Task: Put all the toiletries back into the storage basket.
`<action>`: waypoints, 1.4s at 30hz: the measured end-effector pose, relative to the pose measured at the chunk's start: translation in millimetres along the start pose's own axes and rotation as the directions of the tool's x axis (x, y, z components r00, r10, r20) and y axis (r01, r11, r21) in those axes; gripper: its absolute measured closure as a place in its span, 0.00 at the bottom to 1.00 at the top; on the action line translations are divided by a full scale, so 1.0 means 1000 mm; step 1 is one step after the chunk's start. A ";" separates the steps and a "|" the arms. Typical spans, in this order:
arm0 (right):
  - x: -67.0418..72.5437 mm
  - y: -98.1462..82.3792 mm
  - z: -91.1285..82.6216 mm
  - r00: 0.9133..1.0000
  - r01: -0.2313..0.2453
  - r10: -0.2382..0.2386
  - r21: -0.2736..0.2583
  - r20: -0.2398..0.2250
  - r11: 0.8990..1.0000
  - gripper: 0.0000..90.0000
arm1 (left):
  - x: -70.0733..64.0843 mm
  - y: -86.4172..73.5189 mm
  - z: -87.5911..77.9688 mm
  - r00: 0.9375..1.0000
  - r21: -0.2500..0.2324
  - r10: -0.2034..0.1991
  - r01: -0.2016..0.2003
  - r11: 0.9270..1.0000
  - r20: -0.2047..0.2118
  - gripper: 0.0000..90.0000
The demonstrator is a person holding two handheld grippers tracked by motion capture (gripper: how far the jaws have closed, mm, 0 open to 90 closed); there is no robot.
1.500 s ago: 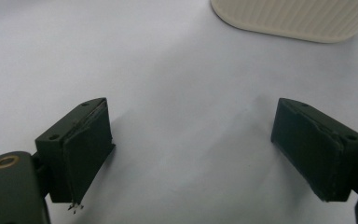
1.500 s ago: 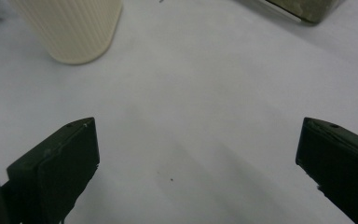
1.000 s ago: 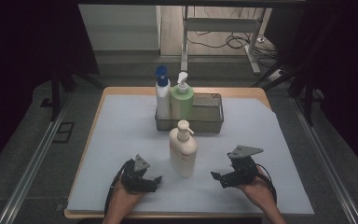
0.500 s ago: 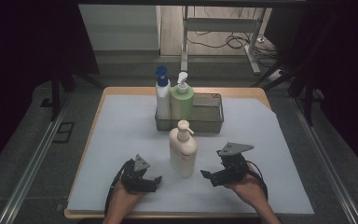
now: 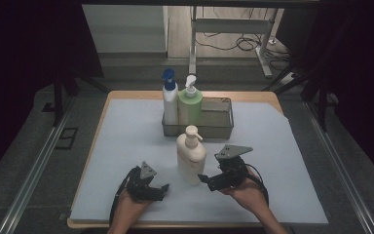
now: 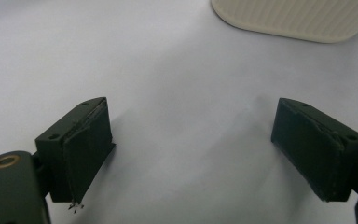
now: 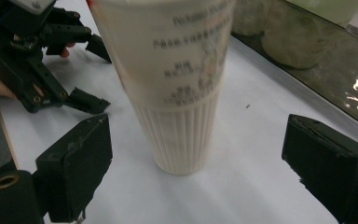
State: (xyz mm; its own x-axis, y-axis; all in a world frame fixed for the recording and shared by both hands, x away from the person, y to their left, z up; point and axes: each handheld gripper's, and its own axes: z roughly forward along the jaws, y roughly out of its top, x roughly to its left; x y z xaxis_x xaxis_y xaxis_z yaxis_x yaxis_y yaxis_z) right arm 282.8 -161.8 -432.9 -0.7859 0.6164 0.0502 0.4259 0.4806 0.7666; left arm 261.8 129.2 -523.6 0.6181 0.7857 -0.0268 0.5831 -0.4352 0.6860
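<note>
White-covered bench: cream bottle upright, open room around it. Right gripper fingers closing slightly, wide, bottle between untouched. Left gripper wide, empty.

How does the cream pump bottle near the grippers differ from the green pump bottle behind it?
The cream ribbed plastic pump bottle stands free on the white mat; the green pump bottle sits inside the grey wire basket. The cream bottle's pump is cream like its body; the green bottle's pump is white. Both stand upright.

Dim room w/ dark edges, table lit evenly – cream bottle print motion-blurred.
</note>
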 end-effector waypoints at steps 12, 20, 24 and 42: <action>0.011 0.023 0.013 1.000 -0.004 0.004 -0.008 0.021 1.000 0.14 | 0.000 0.000 0.000 1.000 0.002 0.000 0.000 1.000 0.001 0.13; 0.017 0.035 0.024 0.998 -0.008 0.009 -0.013 0.058 1.000 0.17 | 0.000 0.000 0.000 1.000 0.002 0.000 0.000 1.000 0.001 0.13; 0.018 0.040 0.029 0.997 -0.017 0.019 -0.024 0.073 1.000 0.22 | 0.000 0.000 0.000 1.000 0.002 0.000 0.000 1.000 0.001 0.13; 0.019 0.050 0.032 0.996 -0.008 0.010 -0.020 0.086 1.000 0.40 | 0.000 0.000 0.000 1.000 0.003 0.000 0.000 1.000 0.001 0.13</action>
State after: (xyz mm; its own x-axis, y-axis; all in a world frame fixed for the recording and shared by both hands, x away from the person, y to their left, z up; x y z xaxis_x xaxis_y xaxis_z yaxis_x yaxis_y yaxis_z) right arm 303.3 -106.0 -414.1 -0.7403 0.6723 0.0024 0.4228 0.4629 0.7791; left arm 261.8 129.2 -523.4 0.6186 0.7852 -0.0270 0.5842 -0.4368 0.6840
